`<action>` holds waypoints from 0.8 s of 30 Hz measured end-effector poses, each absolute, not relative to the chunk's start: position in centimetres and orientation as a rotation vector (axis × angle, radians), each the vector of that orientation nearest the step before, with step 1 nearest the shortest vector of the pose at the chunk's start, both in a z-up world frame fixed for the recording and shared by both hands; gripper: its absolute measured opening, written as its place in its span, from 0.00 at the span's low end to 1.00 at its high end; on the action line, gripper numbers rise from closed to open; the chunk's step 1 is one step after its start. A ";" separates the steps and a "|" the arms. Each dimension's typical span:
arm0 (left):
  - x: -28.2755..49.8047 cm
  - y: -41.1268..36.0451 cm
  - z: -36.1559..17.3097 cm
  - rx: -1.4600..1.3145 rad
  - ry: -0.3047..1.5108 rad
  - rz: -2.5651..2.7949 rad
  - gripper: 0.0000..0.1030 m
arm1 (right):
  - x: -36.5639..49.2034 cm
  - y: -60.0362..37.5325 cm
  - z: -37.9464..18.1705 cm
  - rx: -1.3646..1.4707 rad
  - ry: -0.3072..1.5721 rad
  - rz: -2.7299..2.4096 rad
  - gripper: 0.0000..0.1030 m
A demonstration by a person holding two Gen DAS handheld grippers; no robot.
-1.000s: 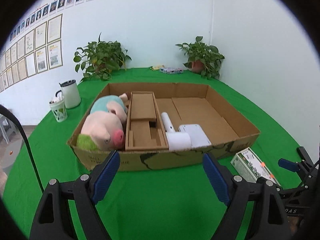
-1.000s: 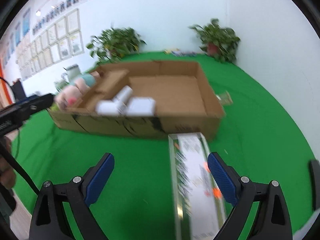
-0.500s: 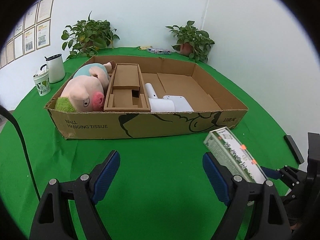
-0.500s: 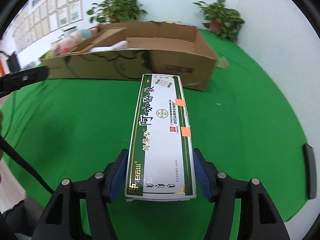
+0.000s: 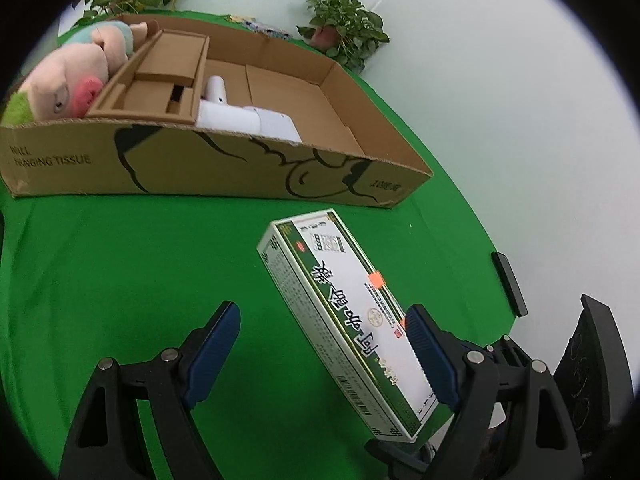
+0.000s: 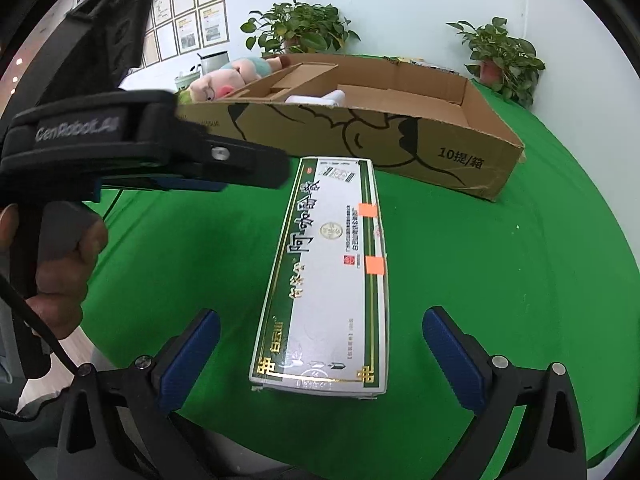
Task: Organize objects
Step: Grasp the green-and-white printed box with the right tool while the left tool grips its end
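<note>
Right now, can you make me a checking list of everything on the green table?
Surface: green cloth, round-edged.
Job's things: green-and-white long box flat on the cloth, in front of the cardboard tray.
In the tray: plush pig, cardboard insert, white items.
Clutter: black bar by the table edge; kettle behind the tray.
Grippers: left gripper and right gripper, jaws wide, holding nothing.
Cables: black cable under the hand.
Surroundings: white walls, potted plants, framed papers.

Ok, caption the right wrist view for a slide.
Open right tool straddling the green-and-white box on green cloth, cardboard tray beyond.
</note>
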State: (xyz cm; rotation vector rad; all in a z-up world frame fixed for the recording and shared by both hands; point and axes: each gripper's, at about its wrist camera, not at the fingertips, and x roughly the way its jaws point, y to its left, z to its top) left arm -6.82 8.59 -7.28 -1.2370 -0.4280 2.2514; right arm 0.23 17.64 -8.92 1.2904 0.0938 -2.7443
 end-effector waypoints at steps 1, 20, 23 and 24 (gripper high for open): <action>-6.9 9.0 -7.7 -1.251 -0.437 2.224 0.81 | 0.3 17.3 -9.0 1.291 0.117 -2.748 0.99; -5.7 10.6 -10.2 -1.304 -0.538 2.094 0.80 | -1.2 16.8 -10.2 1.340 0.026 -2.694 0.61; -5.3 10.5 -10.3 -1.318 -0.540 2.095 0.66 | -1.4 17.6 -10.0 1.336 -0.117 -2.661 0.61; -5.2 10.5 -10.4 -1.328 -0.535 2.087 0.60 | -1.5 17.8 -9.9 1.334 -0.157 -2.653 0.61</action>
